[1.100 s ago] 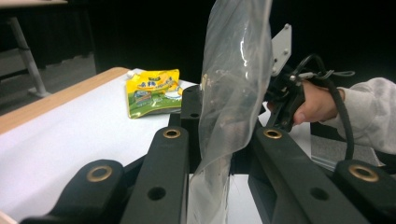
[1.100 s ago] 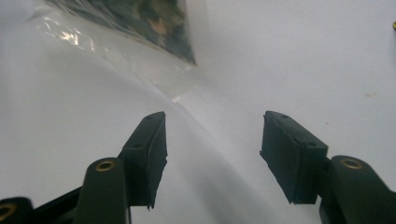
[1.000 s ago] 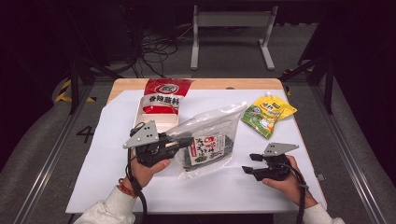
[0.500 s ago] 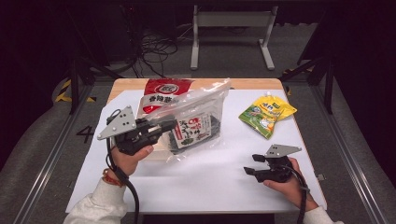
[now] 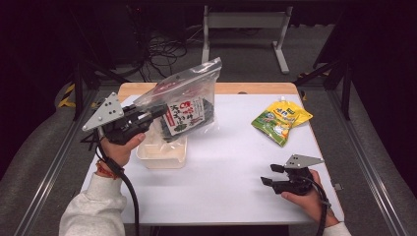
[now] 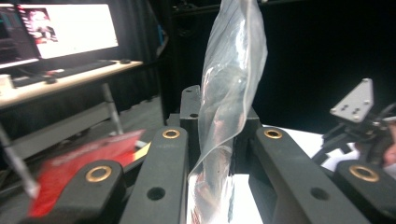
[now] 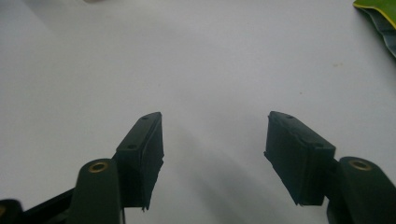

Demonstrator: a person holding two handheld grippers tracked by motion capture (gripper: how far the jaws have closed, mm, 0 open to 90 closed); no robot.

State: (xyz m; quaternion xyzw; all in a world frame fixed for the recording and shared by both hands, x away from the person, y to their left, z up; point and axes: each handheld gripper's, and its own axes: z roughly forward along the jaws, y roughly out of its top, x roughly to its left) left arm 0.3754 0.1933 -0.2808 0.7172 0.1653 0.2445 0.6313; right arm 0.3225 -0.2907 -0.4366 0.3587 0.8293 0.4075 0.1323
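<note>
White table [image 5: 231, 182], dark room, desk monitor [image 6: 70, 28]

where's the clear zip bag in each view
High view: clear zip bag left of centre, lifted above the table by the left gripper.
Left gripper view: centre, rising between the jaws.
Right gripper view: not in it.
Shared landmark: white table.

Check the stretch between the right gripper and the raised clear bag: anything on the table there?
Bare white table in the high view between the right gripper and the clear bag.
</note>
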